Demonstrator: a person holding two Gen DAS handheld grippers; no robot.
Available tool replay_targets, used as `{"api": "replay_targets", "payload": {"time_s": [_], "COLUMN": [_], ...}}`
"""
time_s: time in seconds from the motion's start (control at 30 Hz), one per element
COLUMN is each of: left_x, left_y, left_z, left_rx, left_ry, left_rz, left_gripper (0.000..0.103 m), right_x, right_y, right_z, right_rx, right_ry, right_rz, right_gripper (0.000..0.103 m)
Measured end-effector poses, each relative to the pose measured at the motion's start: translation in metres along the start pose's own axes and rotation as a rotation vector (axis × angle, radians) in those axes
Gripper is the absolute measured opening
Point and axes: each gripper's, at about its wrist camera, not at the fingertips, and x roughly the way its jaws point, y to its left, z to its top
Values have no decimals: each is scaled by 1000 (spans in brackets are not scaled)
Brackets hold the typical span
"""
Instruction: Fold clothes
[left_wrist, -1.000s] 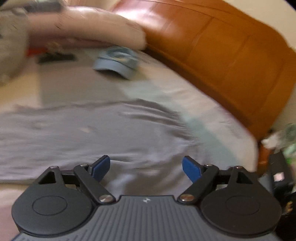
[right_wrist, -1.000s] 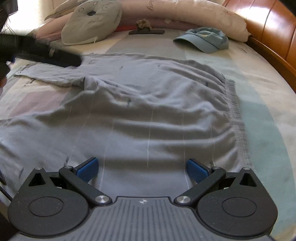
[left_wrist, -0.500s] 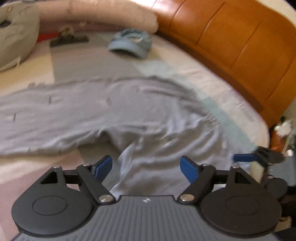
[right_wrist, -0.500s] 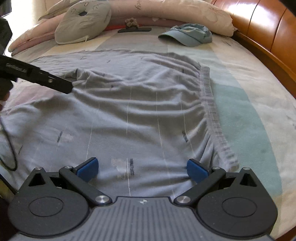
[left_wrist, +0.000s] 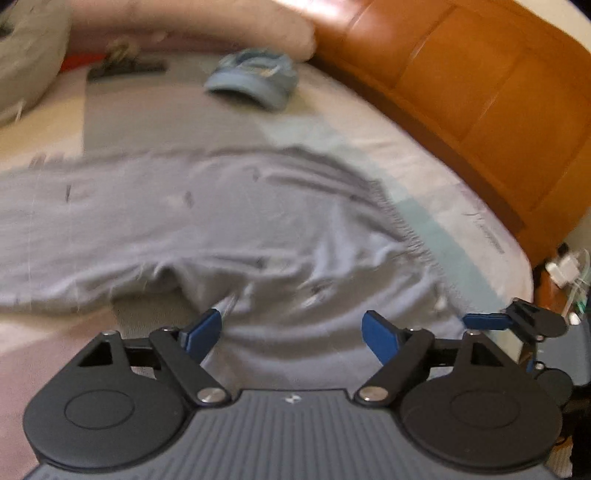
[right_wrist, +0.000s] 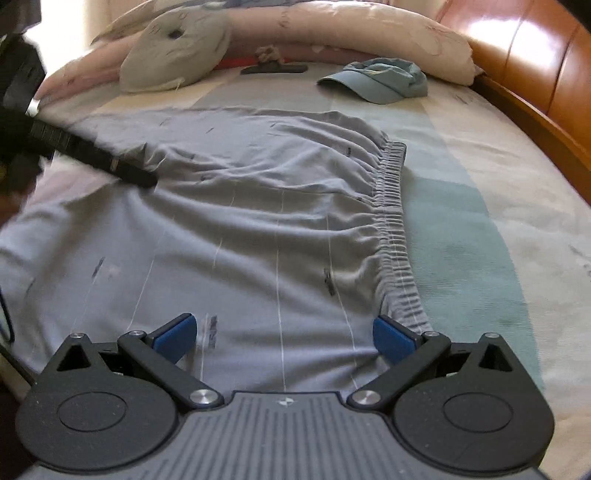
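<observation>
Right wrist view: grey trousers lie spread flat across the bed, both sets of jaws wide apart and empty.

Their gathered elastic waistband runs down the right side of the cloth, and the legs stretch away to the left. The right gripper hovers low over the near part of the trousers, its right blue pad close beside the waistband's near end; whether it touches the cloth cannot be told. The left gripper hangs over the crotch area, nothing between its pads; from the right wrist view one of its black fingers reaches in by the far leg. Beyond the trousers a light blue cap sits near a long pink pillow and a grey cushion. An orange wooden headboard borders the bed.
</observation>
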Motion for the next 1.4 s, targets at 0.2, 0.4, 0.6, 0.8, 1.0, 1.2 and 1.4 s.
{"api": "replay_targets", "payload": {"time_s": [0.2, 0.4, 0.6, 0.8, 1.0, 1.2, 1.4], "left_x": [4, -20, -34, -20, -7, -43, -78], "left_y": [-10, 15, 19, 22, 29, 32, 37], "left_z": [-15, -17, -13, -29, -22, -14, -29], "left_rx": [45, -84, -94, -117, -133, -90, 10], "left_ry": [117, 37, 43, 152, 78, 19, 48], "left_rz": [-31, 118, 98, 46, 74, 136, 316], "left_gripper": [86, 81, 81, 82, 95, 93, 94], "right_x": [12, 16, 16, 16, 18, 16, 10], "right_y": [9, 10, 11, 11, 13, 14, 24], "right_z": [8, 4, 1, 0, 2, 3, 13], "right_rx": [15, 6, 8, 10, 16, 24, 1], "right_ry": [-2, -14, -27, -38, -39, -26, -44], "right_rz": [3, -4, -10, -9, -20, -32, -18], "right_gripper": [103, 103, 103, 103, 103, 103, 103]}}
